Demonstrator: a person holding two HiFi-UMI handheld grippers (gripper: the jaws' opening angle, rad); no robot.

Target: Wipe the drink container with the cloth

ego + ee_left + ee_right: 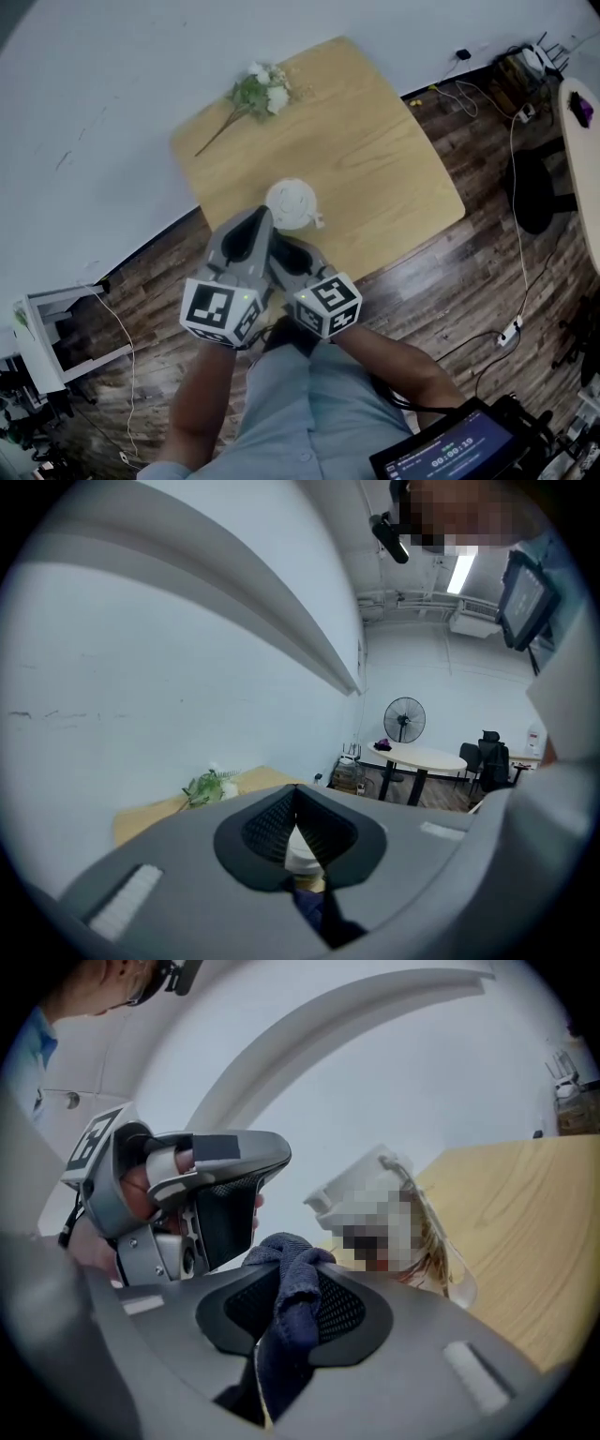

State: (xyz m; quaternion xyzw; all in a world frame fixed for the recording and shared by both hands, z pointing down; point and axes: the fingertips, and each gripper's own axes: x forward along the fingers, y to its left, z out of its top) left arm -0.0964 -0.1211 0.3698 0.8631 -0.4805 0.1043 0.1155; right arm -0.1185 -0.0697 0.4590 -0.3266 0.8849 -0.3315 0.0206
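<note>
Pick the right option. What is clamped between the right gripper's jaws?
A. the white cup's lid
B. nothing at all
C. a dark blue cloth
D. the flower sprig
C: in the right gripper view, the right gripper has its jaws closed on a dark blue cloth, with a fold bunched up above them. The flower sprig lies at the far corner of the table.

Cup [292,203] base behind L claw [260,217], cloth [286,1326] end inside R claw [300,1266]
</note>
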